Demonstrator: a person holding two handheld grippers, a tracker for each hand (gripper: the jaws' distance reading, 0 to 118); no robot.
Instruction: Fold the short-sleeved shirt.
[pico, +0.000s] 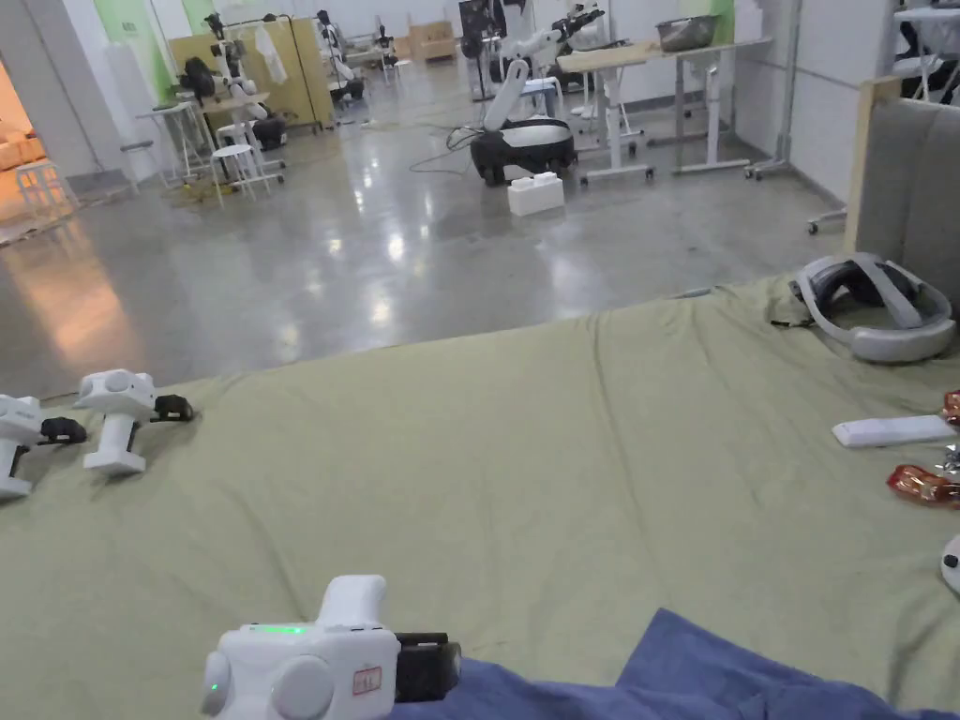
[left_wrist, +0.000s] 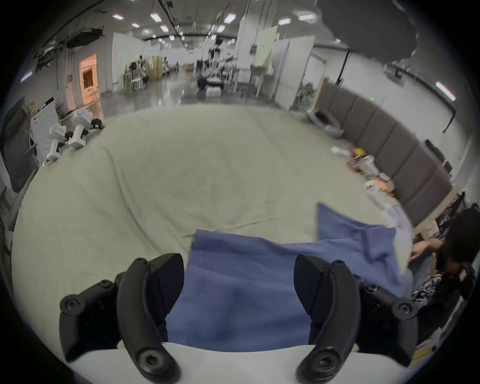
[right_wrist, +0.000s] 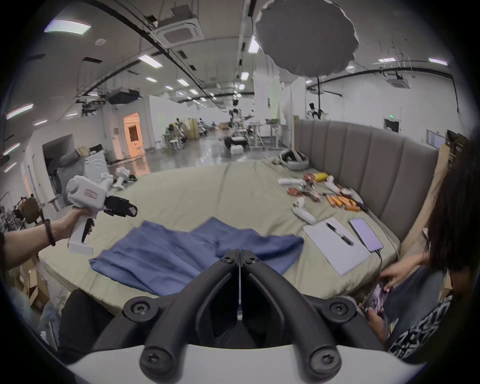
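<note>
Blue short-sleeved shirt (right_wrist: 181, 252) spread flat at the near edge of the bed (pico: 525, 450), long axis running along that edge, 1 sleeve (left_wrist: 335, 223) angled toward the middle of the mattress. Wide stretch of bare olive sheet beyond it — open across the centre, cluttered along the headboard (right_wrist: 363, 161) side by a notebook (right_wrist: 335, 246), pen (right_wrist: 339, 233) and phone (right_wrist: 365, 233). Left tongs (left_wrist: 239, 283) held above the shirt's left part, jaws spread wide, nothing between them. Right tongs (right_wrist: 239, 256) closed tip to tip, gripping nothing. Red label on the left unit unreadable. 2 spare grippers (pico: 112, 422) parked at the bed's far left corner.
</note>
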